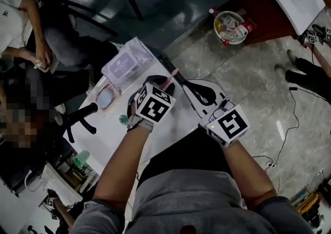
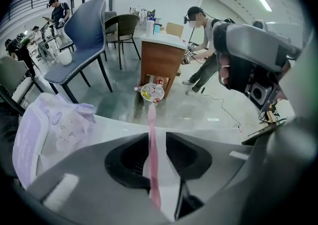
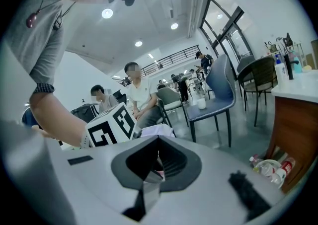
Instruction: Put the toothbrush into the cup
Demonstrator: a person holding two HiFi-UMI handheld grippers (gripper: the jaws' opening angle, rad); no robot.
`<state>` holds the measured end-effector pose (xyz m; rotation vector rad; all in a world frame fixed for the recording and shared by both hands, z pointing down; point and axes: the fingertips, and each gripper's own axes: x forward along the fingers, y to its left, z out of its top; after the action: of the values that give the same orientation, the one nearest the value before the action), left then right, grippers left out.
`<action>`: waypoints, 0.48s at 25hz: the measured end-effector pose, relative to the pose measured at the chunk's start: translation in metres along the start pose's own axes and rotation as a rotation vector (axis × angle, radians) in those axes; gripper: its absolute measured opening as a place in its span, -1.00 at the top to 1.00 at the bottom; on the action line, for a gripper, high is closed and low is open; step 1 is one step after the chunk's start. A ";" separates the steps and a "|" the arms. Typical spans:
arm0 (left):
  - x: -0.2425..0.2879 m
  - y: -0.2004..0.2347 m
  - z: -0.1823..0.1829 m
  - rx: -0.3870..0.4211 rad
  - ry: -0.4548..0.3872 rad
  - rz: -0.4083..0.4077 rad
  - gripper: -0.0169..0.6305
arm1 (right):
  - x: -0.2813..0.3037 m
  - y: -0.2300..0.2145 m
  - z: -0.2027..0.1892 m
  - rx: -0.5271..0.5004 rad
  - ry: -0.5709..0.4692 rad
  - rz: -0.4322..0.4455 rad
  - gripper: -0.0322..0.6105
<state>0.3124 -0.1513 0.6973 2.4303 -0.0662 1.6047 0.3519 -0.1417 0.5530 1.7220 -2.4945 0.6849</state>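
A pink toothbrush (image 2: 152, 159) lies flat on the white table (image 1: 170, 124), running lengthways through the gap between the jaws of my left gripper (image 2: 153, 137). Those jaws stand apart and do not press on it. In the head view the toothbrush's (image 1: 172, 76) far end pokes out beyond the left gripper (image 1: 161, 84), which points steeply down. To its right, my right gripper (image 1: 187, 84) hovers over the table's edge with its jaws together and nothing in them; in the right gripper view (image 3: 158, 142) the pads meet. A pink-rimmed round container (image 1: 106, 97), possibly the cup, stands to the left.
A lilac pack of wipes (image 1: 126, 62) lies at the table's far left. A black handled device (image 1: 80, 117) rests near the left edge. On the floor beyond are a bowl of bottles (image 1: 230, 26) and a blue chair (image 2: 82, 35). People sit at the left.
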 end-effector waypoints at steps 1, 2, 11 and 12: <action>0.001 0.000 0.000 0.005 0.008 0.003 0.58 | 0.000 -0.001 0.000 0.002 -0.001 0.000 0.86; 0.002 0.001 0.000 0.009 0.016 0.009 0.61 | 0.000 -0.002 0.001 0.004 -0.003 0.000 0.86; 0.003 0.008 0.001 0.011 0.042 0.050 0.81 | -0.002 -0.005 0.004 0.007 -0.012 0.006 0.86; 0.003 0.009 0.001 0.010 0.040 0.051 0.82 | -0.002 -0.006 0.005 0.008 -0.011 0.007 0.86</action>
<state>0.3131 -0.1603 0.7007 2.4218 -0.1141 1.6782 0.3587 -0.1433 0.5501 1.7255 -2.5094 0.6889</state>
